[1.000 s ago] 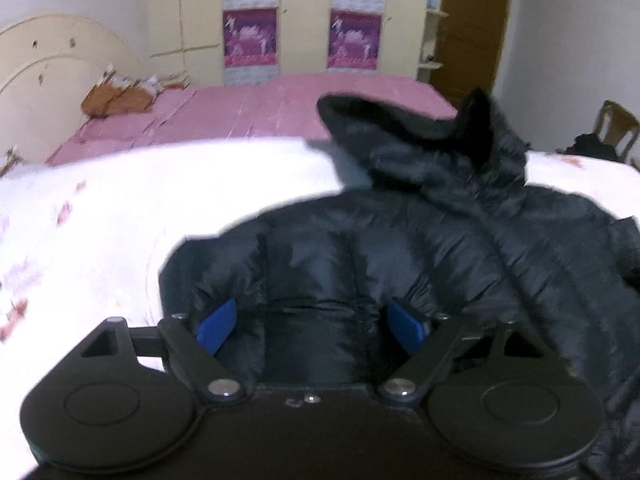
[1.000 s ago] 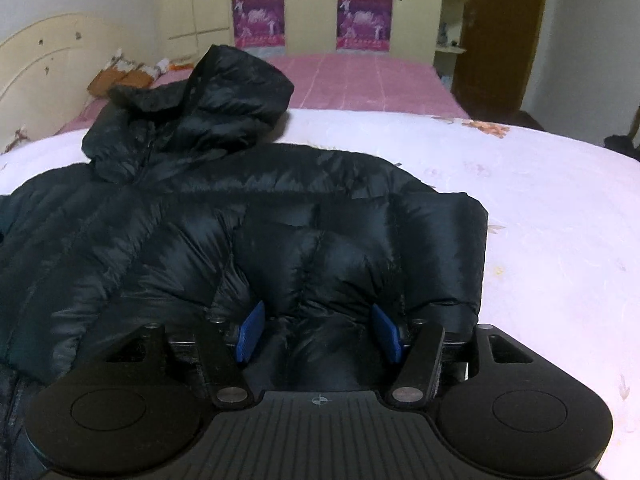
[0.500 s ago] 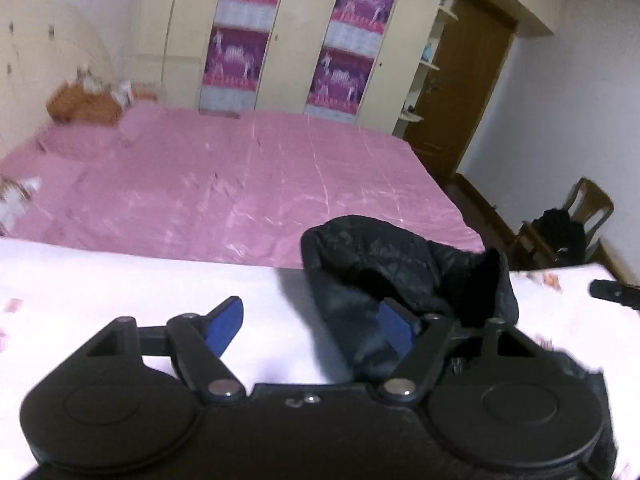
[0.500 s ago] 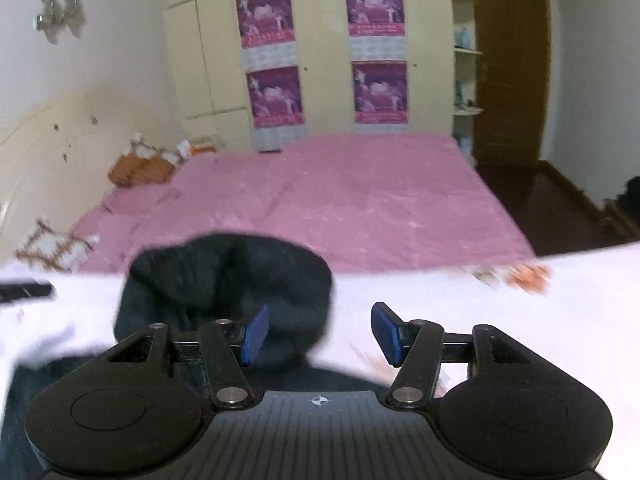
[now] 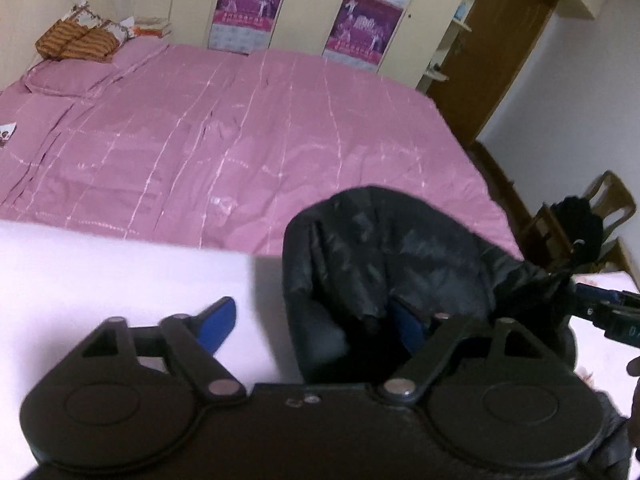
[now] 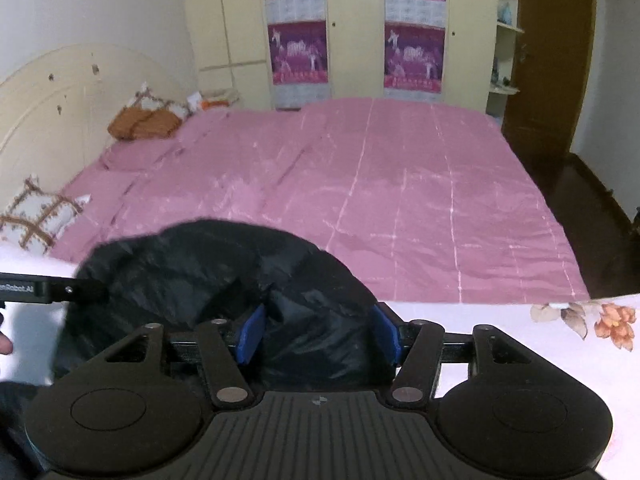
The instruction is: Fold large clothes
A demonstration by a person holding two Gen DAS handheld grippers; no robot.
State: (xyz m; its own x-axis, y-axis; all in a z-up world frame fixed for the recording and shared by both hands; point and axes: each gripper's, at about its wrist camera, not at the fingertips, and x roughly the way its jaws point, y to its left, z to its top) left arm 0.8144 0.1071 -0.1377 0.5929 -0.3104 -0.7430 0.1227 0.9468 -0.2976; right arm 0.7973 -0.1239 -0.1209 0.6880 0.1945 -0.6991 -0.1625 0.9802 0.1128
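The black puffer jacket's hood (image 5: 380, 256) lies bunched on the white sheet (image 5: 120, 272), at the sheet's far edge. My left gripper (image 5: 312, 322) is at the hood's left side and its jaws are closing. Its left pad (image 5: 218, 322) hangs over bare sheet, while the right pad is tucked into the hood's folds. From the right wrist, the hood (image 6: 200, 264) fills the gap of my right gripper (image 6: 318, 334), whose jaws stand apart without a clear squeeze. Each gripper's tip shows at the edge of the other's view. The rest of the jacket is hidden.
Beyond the sheet lies a pink quilted bed cover (image 5: 240, 128) with cushions (image 6: 140, 120) by a cream headboard (image 6: 52, 92). A wardrobe with purple posters (image 6: 300, 52) and a brown door (image 6: 552, 60) stand behind. A wooden chair (image 5: 612, 200) with dark clothes is at the right.
Both grippers have travelled forward from over the jacket's body to its hood. The left jaws have narrowed. The right jaws keep the same width, and now have hood fabric between them.
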